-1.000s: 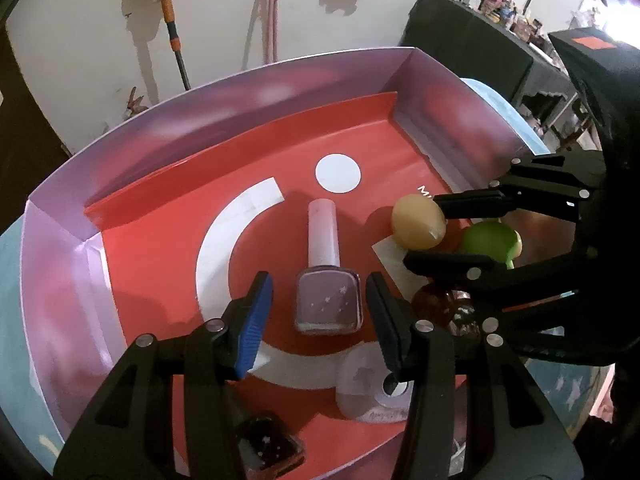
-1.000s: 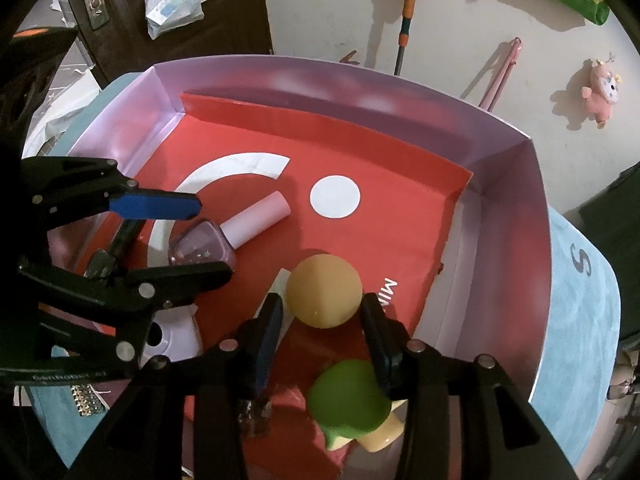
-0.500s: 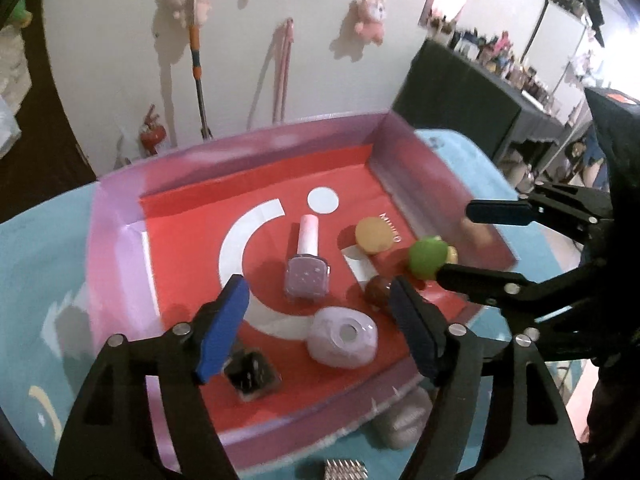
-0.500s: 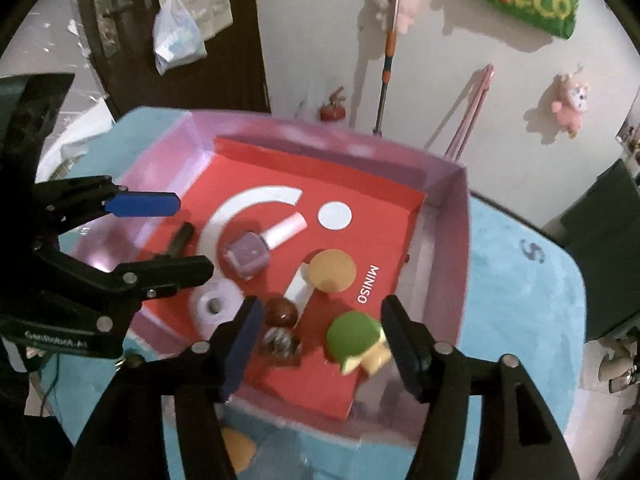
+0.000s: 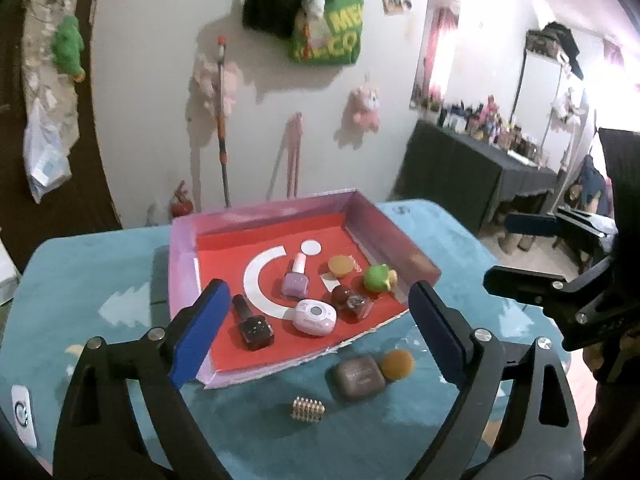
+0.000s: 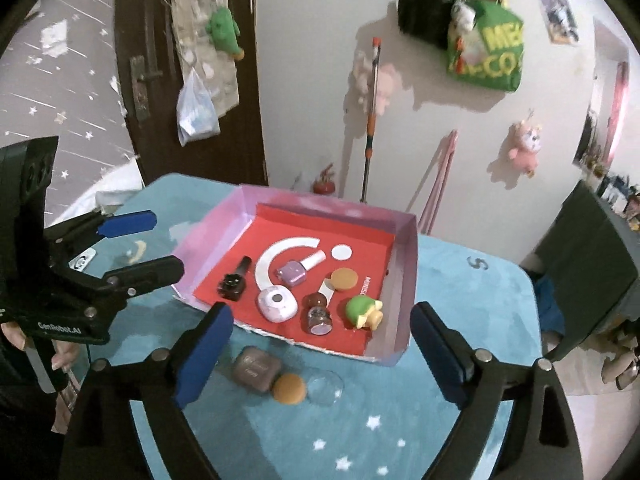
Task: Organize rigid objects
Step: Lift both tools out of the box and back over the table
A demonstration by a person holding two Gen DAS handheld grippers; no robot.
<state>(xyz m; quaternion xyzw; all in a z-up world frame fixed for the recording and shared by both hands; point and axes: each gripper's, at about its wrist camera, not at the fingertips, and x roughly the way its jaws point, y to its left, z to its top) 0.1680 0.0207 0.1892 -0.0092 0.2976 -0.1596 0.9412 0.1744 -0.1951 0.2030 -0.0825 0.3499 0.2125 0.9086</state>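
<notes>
A pink-walled tray (image 5: 182,258) (image 6: 406,276) with a red floor holds a lilac nail-polish bottle (image 5: 296,283) (image 6: 294,271), a dark bottle (image 5: 252,324) (image 6: 234,282), a pale round case (image 5: 314,316) (image 6: 277,303), an orange disc (image 5: 340,265) (image 6: 345,279), a green toy (image 5: 377,278) (image 6: 362,310) and a brown-capped jar (image 5: 352,300) (image 6: 317,314). On the teal table in front lie a brown square case (image 5: 359,376) (image 6: 256,369), an orange disc (image 5: 397,364) (image 6: 289,389), a clear lid (image 6: 326,386) and a studded block (image 5: 307,410). My left gripper (image 5: 316,332) and right gripper (image 6: 320,354) hang above the table, jaws still opening, nothing between them.
The teal table (image 5: 100,280) (image 6: 472,320) stands near a white wall hung with plush toys and a green bag (image 5: 326,32). A dark door (image 6: 192,60) is at the left, a dark cabinet (image 5: 468,176) at the right. A white device (image 5: 22,412) lies at the table's left edge.
Both grippers have pulled back and up out of the tray and opened wide. The lilac bottle and the orange disc they were around stay lying in the tray.
</notes>
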